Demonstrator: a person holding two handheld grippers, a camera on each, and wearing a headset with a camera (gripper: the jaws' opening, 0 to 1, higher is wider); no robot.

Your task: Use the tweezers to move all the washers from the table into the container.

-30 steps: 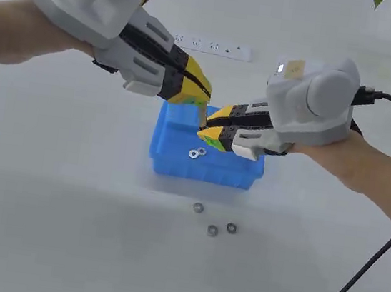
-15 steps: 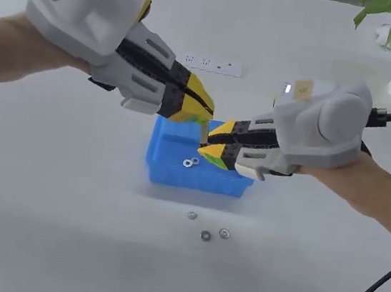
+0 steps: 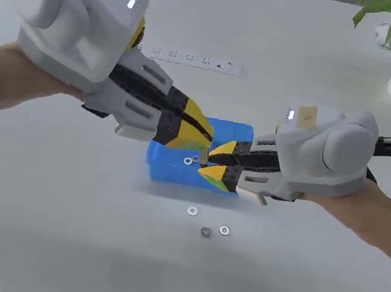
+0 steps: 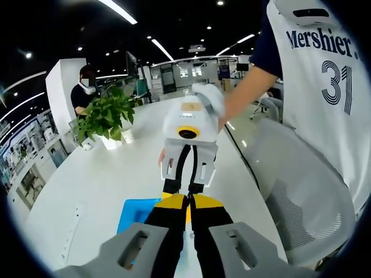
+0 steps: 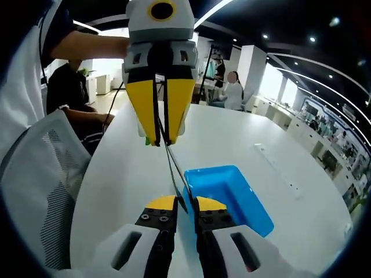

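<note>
My left fingers clamp the tweezers; right fingers stand slightly apart around its tips, by the container. Three light, slippery washers lie near them on the worktop; I'd pinch each rim.

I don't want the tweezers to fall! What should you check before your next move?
1. Left gripper shut on the tweezers: ok.
2. Tweezers lie between the fingers of the right gripper: ok.
3. Right gripper shut on them: not ok, fingers apart.
4. Container near both grippers: ok.
5. All washers off the table: not ok, three lie there.
</note>
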